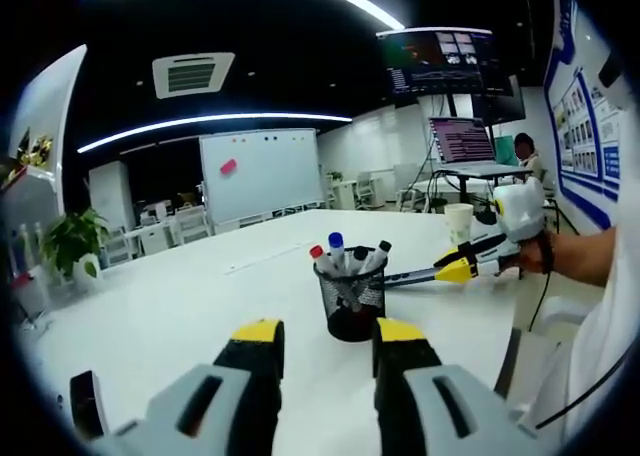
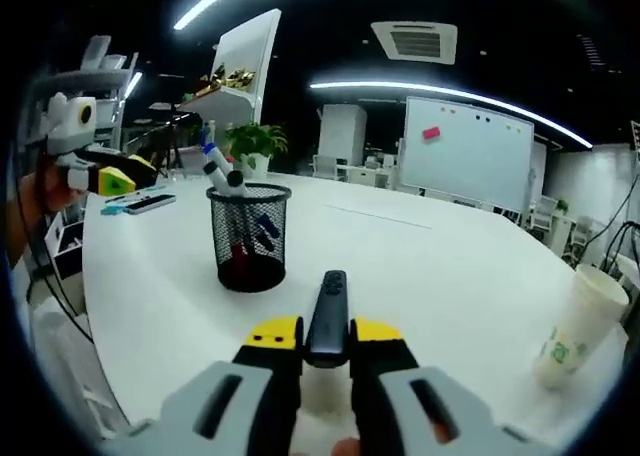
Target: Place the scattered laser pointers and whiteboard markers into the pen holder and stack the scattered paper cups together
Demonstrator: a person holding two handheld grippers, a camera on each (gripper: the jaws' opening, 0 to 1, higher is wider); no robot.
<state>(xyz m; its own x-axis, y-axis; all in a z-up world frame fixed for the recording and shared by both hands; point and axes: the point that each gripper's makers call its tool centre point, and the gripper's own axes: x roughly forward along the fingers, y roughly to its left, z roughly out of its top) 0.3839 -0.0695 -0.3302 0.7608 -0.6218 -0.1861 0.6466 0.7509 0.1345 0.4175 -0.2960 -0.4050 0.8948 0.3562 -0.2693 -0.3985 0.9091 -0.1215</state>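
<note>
A black mesh pen holder (image 1: 352, 298) stands on the white table (image 1: 180, 316) with red-, blue- and black-capped markers (image 1: 336, 244) in it. My left gripper (image 1: 329, 332) hangs open just short of it, with nothing between its fingers. From the right, the right gripper (image 1: 455, 269) reaches toward the holder with a black laser pointer (image 1: 405, 276). In the right gripper view, my right gripper (image 2: 325, 331) is shut on that laser pointer (image 2: 327, 311), the pen holder (image 2: 250, 238) stands ahead to the left, and the left gripper (image 2: 112, 180) is at the far left. A paper cup (image 2: 575, 326) stands at the right.
A white paper cup (image 1: 459, 222) stands behind the holder. A small dark device (image 1: 88, 401) lies at the near left table edge, and flat devices (image 2: 150, 204) lie near the far edge. A whiteboard (image 1: 262, 171), a plant (image 1: 72, 241) and a laptop on a stand (image 1: 462, 144) are beyond.
</note>
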